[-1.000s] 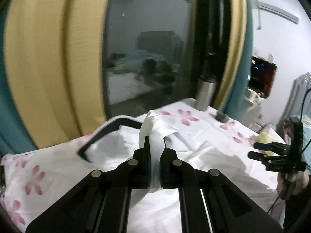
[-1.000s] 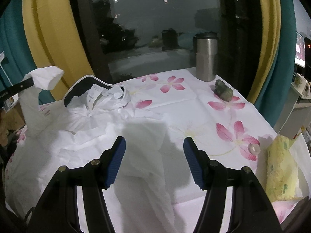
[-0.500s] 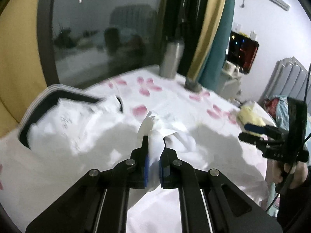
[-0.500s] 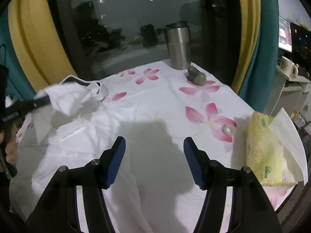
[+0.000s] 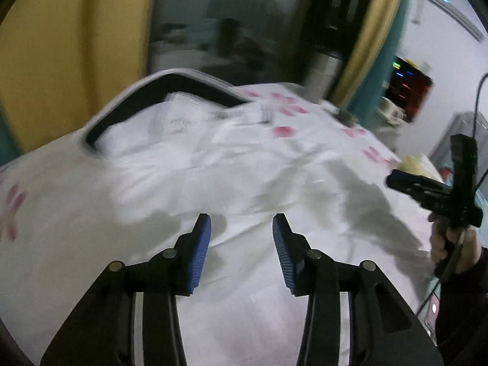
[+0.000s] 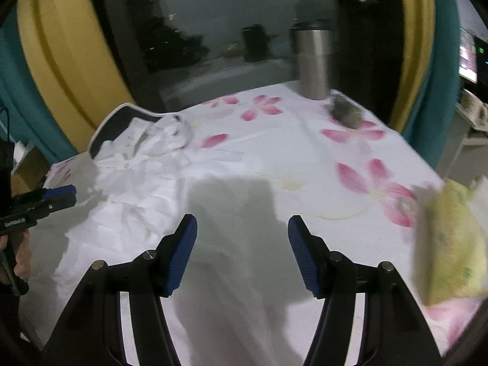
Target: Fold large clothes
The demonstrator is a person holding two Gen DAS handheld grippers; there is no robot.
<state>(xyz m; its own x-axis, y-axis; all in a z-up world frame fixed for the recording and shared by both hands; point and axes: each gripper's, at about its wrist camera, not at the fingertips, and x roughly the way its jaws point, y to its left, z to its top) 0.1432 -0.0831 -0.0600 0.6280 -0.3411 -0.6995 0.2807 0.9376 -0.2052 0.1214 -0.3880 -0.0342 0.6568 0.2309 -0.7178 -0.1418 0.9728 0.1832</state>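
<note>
left wrist: close above desk (image 5: 61, 213), faces window at 12, right claw (image 5: 427, 189) at 3 | right wrist: likewise, left claw (image 6: 58, 196) at 9 | shared: white garment (image 6: 146, 189), steel tumbler (image 6: 314, 61)

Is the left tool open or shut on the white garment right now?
Open: the left tool shows a clear gap between its blue pads, with the white garment lying below.

No text can be read: the white lettering on the left gripper (image 6: 45, 202) is too blurred.

White shirt (image 6: 146, 183) lies crumpled on the flowered cloth to my left, its dark-lined collar (image 6: 106, 128) at the far end, its body spreading near.
</note>
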